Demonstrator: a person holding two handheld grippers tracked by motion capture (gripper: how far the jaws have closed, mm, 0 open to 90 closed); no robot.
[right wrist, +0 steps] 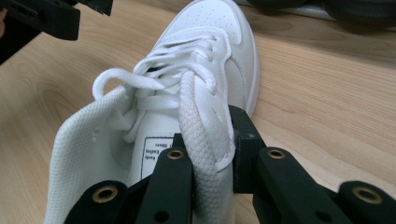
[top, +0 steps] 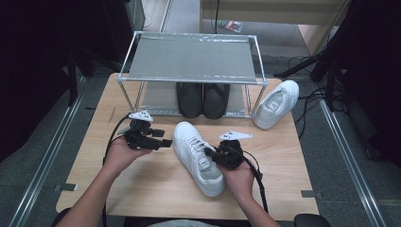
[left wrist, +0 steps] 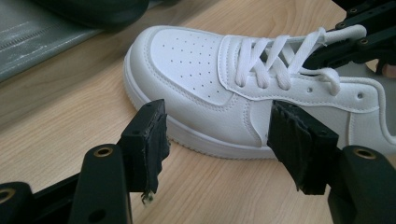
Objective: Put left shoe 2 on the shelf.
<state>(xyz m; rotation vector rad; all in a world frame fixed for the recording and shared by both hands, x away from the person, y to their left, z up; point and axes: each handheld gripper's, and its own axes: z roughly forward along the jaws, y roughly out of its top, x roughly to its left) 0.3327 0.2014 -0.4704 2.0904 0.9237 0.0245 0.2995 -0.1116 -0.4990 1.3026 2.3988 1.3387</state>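
A white lace-up sneaker (top: 196, 156) (left wrist: 201, 70) (right wrist: 205, 37) lies on the wooden table (top: 151, 189), toe toward the rack. My right gripper (top: 208, 153) (right wrist: 208, 140) is shut on the sneaker's side wall by the top eyelets, with a thick white lace (right wrist: 194, 121) caught between the jaws. My left gripper (top: 165, 140) (left wrist: 217, 135) is open and level beside the sneaker's left flank, near the toe. Its pads (left wrist: 149, 135) stand apart from the sole, with nothing held. The right gripper's jaws also reach in at the laces (left wrist: 359, 42).
A metal two-shelf rack (top: 189, 59) stands at the table's far side, with a pair of black shoes (top: 203, 99) on its lower shelf. A second white sneaker (top: 276, 104) lies to the right of the rack. Cables trail from both grippers.
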